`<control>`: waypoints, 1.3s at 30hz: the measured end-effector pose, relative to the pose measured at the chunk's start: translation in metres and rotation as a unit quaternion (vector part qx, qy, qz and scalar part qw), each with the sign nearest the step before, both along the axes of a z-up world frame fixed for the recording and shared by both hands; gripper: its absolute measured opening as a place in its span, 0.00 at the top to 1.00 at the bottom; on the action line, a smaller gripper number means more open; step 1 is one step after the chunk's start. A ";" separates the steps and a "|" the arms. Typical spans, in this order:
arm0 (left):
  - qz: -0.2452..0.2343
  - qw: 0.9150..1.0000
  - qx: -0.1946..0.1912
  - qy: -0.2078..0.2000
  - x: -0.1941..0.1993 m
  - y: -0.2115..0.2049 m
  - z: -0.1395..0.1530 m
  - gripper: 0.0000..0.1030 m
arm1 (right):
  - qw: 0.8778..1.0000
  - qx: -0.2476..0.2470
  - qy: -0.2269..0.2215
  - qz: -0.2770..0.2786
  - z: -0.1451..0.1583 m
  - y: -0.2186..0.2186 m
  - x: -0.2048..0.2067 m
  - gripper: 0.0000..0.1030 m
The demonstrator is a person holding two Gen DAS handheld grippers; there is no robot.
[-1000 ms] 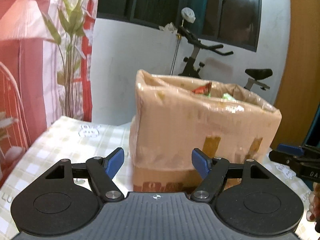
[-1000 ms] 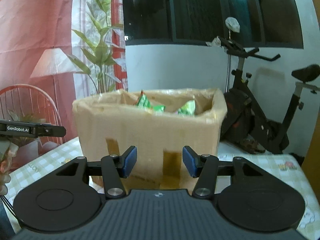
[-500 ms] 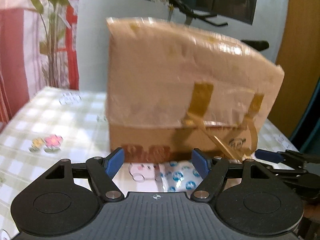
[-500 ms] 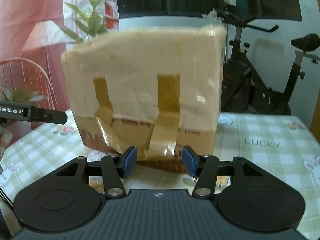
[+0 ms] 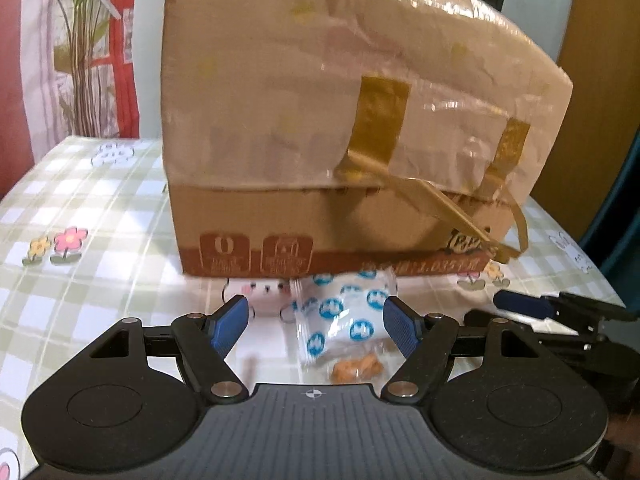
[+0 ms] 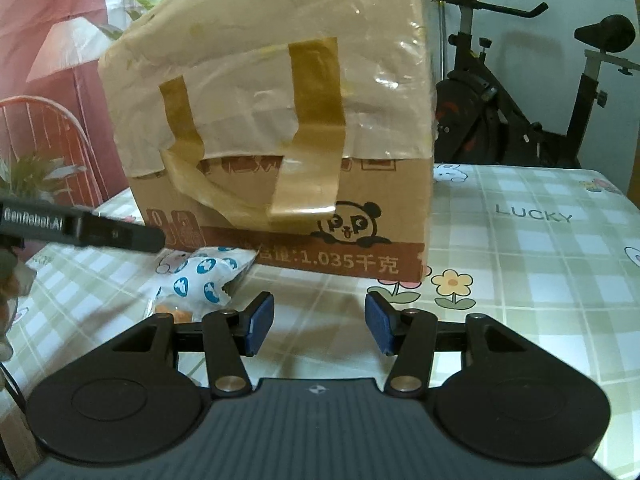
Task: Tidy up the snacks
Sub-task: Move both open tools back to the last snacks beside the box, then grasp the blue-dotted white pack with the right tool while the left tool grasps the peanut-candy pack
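Observation:
A white snack packet (image 5: 340, 316) with blue round marks lies on the checked tablecloth, right in front of a taped cardboard box (image 5: 320, 128). My left gripper (image 5: 316, 322) hovers over it, open, blue pads on either side and not touching it. In the right wrist view the same snack packet (image 6: 202, 276) lies left of my right gripper (image 6: 320, 320), which stands open over bare cloth before the cardboard box (image 6: 272, 128). The left gripper's finger (image 6: 80, 230) reaches in from the left. The box's inside is hidden.
The table's checked cloth (image 6: 540, 248) with flower prints stretches right of the box. An exercise bike (image 6: 520, 92) stands behind the table. A plant (image 5: 80, 40) and red curtain are at the back left. The right gripper's finger (image 5: 560, 308) shows at the right.
Both grippers have dropped from the level of the box's rim to just above the table and tilted down. The snacks inside the box went out of sight; the white packet came into view.

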State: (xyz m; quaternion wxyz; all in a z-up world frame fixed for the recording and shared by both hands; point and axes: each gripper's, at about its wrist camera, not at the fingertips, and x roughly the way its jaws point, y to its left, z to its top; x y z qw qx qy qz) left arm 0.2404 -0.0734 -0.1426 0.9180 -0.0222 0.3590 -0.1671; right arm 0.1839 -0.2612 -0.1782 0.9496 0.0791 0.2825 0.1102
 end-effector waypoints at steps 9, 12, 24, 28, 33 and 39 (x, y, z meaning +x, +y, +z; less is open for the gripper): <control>-0.056 0.998 -0.013 0.004 -0.012 -0.010 -0.011 0.49 | 1.000 0.003 -0.001 0.000 -0.001 0.001 -0.002 0.47; -0.078 0.997 -0.012 0.002 -0.010 -0.018 -0.012 0.49 | 1.000 0.006 -0.001 -0.002 -0.001 0.002 -0.002 0.47; -0.081 0.996 -0.011 0.042 0.000 -0.022 -0.032 0.50 | 1.000 0.007 -0.001 0.001 -0.002 0.004 -0.002 0.47; -0.081 0.996 -0.011 0.046 -0.008 -0.016 -0.032 0.50 | 1.000 0.005 0.001 0.003 -0.002 0.005 -0.001 0.47; -0.089 0.995 -0.016 0.052 -0.012 -0.018 -0.030 0.50 | 1.000 0.003 0.002 0.006 -0.002 0.005 -0.001 0.47; -0.096 0.994 0.037 0.025 -0.008 -0.030 -0.028 0.60 | 1.000 0.002 0.003 0.008 -0.003 0.007 -0.001 0.47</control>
